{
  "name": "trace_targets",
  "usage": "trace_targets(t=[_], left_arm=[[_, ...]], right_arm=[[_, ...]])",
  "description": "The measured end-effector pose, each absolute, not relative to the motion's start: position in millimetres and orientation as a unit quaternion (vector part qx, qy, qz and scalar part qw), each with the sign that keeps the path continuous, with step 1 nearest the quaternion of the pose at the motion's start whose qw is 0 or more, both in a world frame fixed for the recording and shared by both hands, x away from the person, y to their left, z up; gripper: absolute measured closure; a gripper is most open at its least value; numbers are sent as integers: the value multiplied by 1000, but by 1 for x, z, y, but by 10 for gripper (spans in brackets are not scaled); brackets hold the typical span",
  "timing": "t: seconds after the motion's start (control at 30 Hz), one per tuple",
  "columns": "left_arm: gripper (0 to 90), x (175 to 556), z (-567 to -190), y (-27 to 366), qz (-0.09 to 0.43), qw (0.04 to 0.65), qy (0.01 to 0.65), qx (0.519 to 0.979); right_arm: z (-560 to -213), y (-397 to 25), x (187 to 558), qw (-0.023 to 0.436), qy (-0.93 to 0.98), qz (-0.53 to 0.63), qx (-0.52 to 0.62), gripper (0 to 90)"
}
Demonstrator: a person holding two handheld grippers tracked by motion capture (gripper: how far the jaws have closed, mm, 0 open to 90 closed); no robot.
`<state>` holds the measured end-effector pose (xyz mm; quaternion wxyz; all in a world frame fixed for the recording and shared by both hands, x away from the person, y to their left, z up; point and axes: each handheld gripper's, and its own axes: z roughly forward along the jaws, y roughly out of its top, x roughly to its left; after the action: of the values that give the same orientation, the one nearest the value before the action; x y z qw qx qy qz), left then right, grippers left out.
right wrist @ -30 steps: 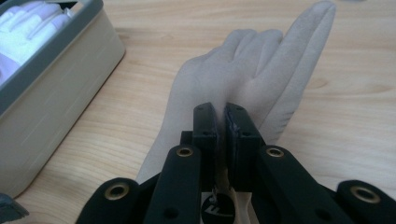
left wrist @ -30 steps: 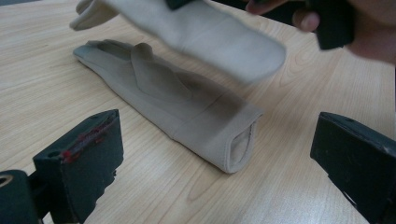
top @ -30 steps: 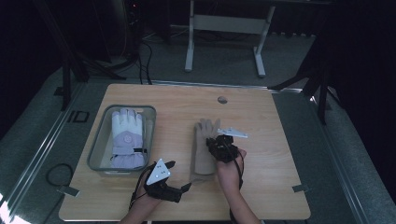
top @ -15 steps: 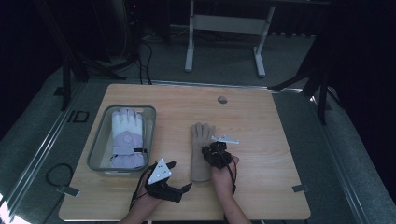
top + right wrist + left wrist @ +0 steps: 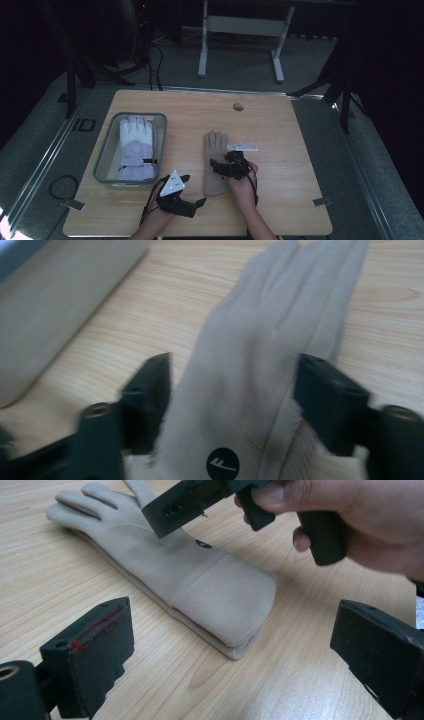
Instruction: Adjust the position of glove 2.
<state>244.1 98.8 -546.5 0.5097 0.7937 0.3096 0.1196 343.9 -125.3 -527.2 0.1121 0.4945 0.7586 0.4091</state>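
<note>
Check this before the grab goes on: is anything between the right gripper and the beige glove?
Nothing visible. The right gripper hangs open over the beige glove, one jaw at each side, on bare table.

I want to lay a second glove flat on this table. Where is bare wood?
Free: the table right of the beige glove, and the far strip beyond the bin holding the white glove. Crowded: the near edge, around the left gripper and right gripper.
</note>
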Motion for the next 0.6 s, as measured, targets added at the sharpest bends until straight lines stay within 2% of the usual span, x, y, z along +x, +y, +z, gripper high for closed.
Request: trace_targets(t=[0.1,0.3,0.37,0.5,0.6], left_arm=[[39,245,-547,98,117,507,309,796],[40,243,-549,95,111,503,300,803],[44,243,-549,94,109,502,297,805],[47,243,-551,93,101,504,293,806],[47,244,-551,92,85,506,295,806]], right_arm=[[-524,-130,346,110,770,420,467,125],[-521,-147,353,77,790,435,424,143],[-521,-155,354,69,796,445,403,198],[-520,-167,354,97,815,448,354,172],[-519,-173,354,93,826,441,339,173]])
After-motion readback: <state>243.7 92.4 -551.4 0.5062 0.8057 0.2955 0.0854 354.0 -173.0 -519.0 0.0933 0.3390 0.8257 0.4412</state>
